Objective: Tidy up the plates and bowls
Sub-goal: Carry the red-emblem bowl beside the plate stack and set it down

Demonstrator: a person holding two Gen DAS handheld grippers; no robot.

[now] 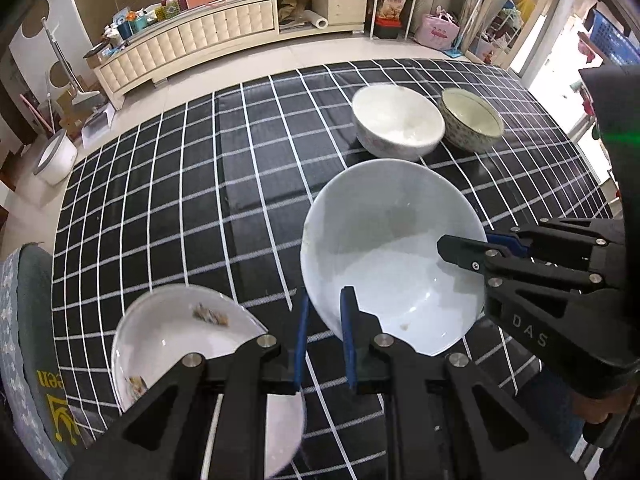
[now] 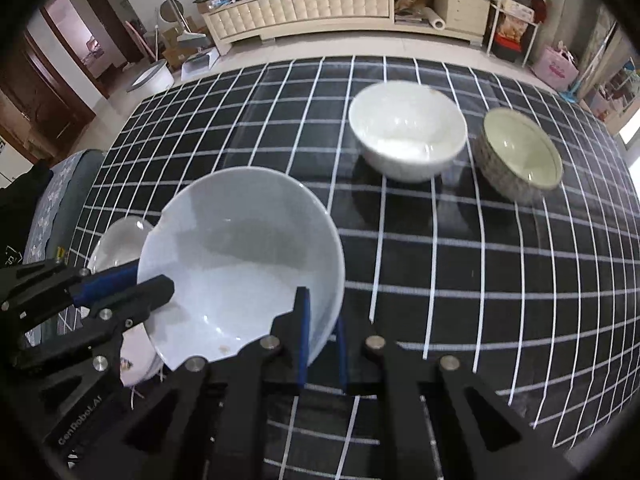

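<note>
Gripping opposite sides of the big white bowl (image 1: 384, 256), the left claw (image 1: 325, 340) and the right claw (image 2: 322, 344) each pinch its rim, one finger inside the wall and one outside. The bowl hangs tilted above the checked tabletop (image 1: 200, 184). Beyond the big bowl stand a smaller white bowl (image 1: 398, 126) and, beside that, a patterned bowl (image 1: 472, 120); nearer than it, to its left in the left wrist view, sits a dish with food scraps (image 1: 176, 332). The step looks like carrying the bowl to a stacking place. To do it well, both hands should travel together at matched height, level the bowl, keep the pinches firm, and lower it squarely before letting go.
</note>
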